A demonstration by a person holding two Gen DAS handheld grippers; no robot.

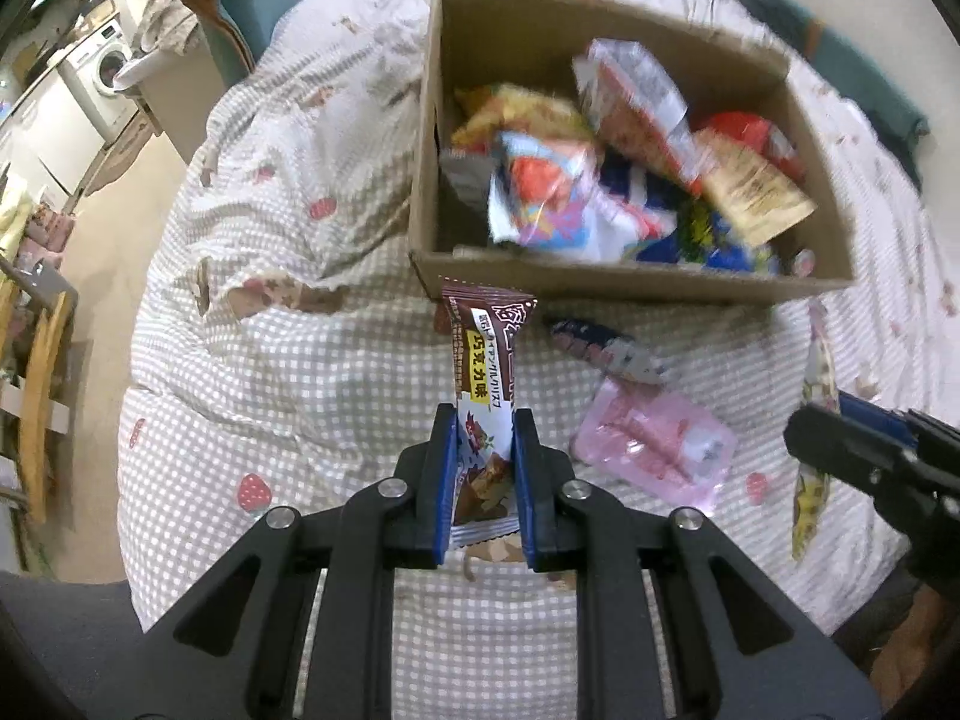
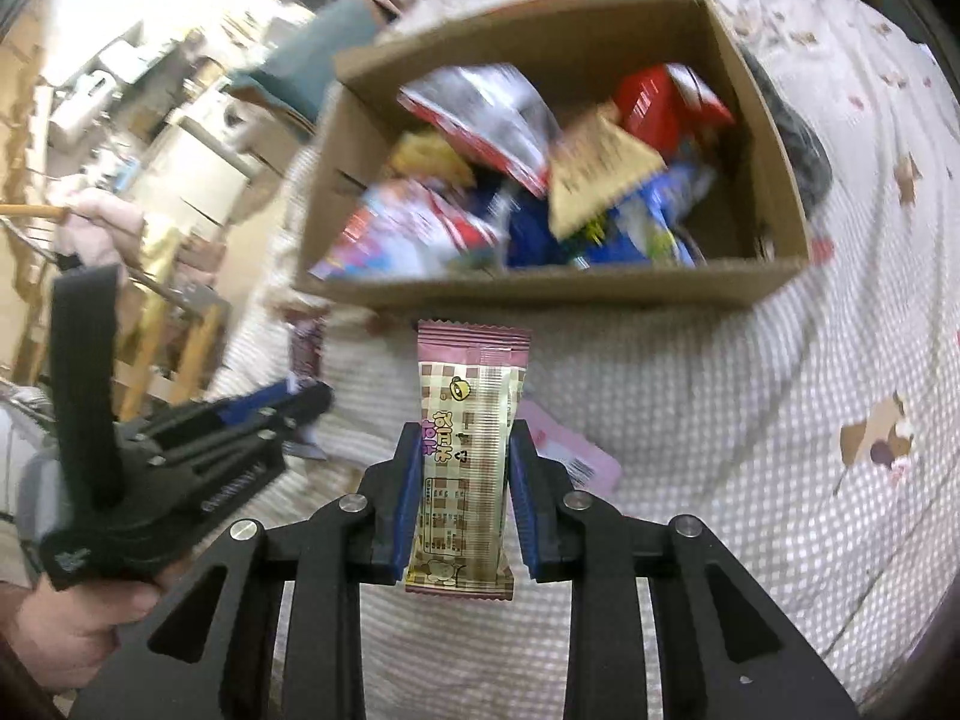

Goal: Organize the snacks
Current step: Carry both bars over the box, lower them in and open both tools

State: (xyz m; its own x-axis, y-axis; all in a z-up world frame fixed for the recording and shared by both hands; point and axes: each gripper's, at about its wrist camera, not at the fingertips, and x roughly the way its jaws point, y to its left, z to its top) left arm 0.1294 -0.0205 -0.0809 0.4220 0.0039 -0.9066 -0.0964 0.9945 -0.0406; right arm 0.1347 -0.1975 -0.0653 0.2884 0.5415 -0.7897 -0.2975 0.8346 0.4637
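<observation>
Already, many snacks are piled in the cardboard box (image 1: pixel 636 285). A brown bar (image 1: pixel 485 384) is pinched by the left gripper (image 1: pixel 483 438), a pink bar (image 2: pixel 465 456) by the right gripper (image 2: pixel 462 456); two packets (image 1: pixel 654 450) are left on the quilt (image 1: pixel 288 276).

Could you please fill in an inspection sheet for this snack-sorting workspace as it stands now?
Surface: checked quilt with strawberry print, rumpled.
Job's things: open cardboard box full of mixed snack packets; chocolate bar in the left tongs; pink-and-cream bar in the right tongs.
Clutter: pink packet and dark packet loose on the quilt before the box.
Grippers: both tongs shut on their bars, short of the box.
Cables: nothing seen.
Surroundings: washing machine, wooden furniture, teal cushion; a hand holds the left tool.
</observation>
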